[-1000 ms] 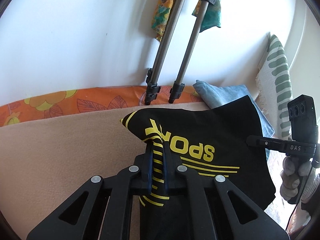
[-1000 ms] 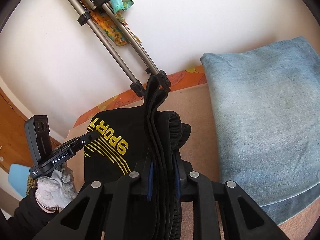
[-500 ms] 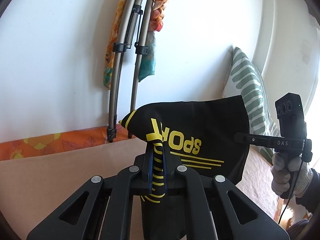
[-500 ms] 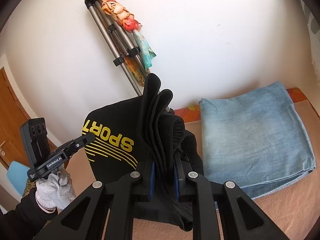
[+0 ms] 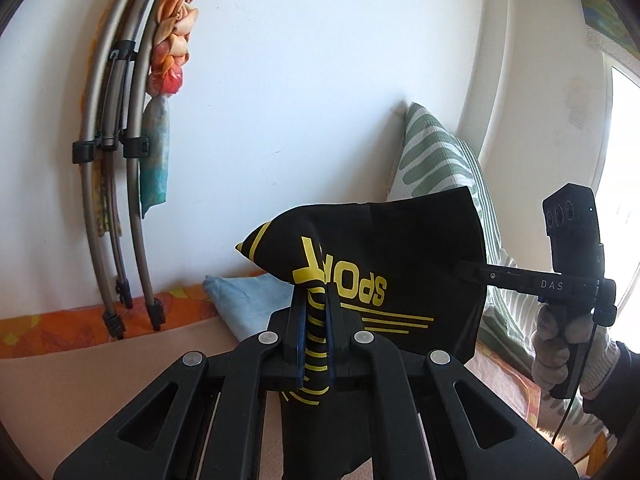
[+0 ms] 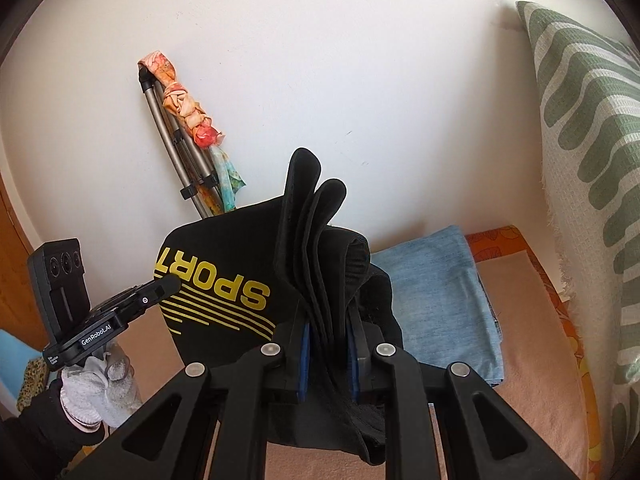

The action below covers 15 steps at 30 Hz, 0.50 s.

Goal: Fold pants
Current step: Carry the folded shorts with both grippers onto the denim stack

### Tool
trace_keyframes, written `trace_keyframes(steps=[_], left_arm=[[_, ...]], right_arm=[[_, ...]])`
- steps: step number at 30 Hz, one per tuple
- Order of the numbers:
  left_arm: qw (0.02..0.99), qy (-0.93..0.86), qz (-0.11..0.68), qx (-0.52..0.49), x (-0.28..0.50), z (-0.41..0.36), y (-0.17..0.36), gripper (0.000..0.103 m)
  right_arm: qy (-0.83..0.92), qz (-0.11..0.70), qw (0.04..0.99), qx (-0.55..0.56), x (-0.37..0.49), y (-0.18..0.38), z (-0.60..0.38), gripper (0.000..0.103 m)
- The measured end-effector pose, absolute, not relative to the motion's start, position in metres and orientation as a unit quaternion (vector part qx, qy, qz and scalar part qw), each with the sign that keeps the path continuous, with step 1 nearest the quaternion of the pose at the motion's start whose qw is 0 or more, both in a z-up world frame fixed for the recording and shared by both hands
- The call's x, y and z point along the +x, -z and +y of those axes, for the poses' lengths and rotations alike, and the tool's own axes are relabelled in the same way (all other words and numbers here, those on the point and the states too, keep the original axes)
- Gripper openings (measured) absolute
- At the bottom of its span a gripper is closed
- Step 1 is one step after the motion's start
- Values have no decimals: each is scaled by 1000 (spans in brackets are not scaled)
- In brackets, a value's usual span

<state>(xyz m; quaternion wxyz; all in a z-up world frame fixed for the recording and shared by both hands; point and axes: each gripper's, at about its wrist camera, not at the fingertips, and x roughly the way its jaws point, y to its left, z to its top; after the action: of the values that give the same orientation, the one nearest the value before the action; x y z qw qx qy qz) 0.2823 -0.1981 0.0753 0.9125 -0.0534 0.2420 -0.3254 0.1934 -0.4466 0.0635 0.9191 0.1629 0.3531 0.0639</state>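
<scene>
- Above the bed (image 6: 516, 396), the black sport pants (image 5: 384, 276) hang stretched between both tools, clear of the peach cover.
- In the left wrist view, the left hand-held gripper (image 5: 313, 340) is clenched on a yellow-striped edge of the pants; the "SPORT" print reads mirrored here. Only this view shows the window light at far right.
- In that same view the right hand-held gripper (image 5: 470, 270) bites the far edge, held level by a gloved hand (image 5: 560, 344).
- In the right wrist view, the right hand-held gripper (image 6: 328, 344) is clamped on several bunched black layers that stand up past its fingers; the print reads correctly.
- There the left hand-held gripper (image 6: 170, 280) grips the other edge, its gloved hand (image 6: 96, 388) low at left. Only this view shows the wooden door edge.
- Folded jeans (image 6: 440, 292) lie on the bed behind, beside the striped pillow (image 6: 588, 120); a tripod (image 5: 136, 184) leans on the wall.
- Compared with a second ago, both tools have risen and tilted up: the pants lifted off the bed, and more wall shows.
</scene>
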Motion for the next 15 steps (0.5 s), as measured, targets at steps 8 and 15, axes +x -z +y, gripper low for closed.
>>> trace_keyframes(steps=[8, 15], left_arm=[[912, 325, 246, -44, 324, -245, -54, 6], [918, 287, 273, -35, 380, -260, -19, 6]], right_arm=[[-32, 378, 914, 141, 232, -44, -505, 13], [-17, 421, 897, 135, 299, 14, -531, 13]])
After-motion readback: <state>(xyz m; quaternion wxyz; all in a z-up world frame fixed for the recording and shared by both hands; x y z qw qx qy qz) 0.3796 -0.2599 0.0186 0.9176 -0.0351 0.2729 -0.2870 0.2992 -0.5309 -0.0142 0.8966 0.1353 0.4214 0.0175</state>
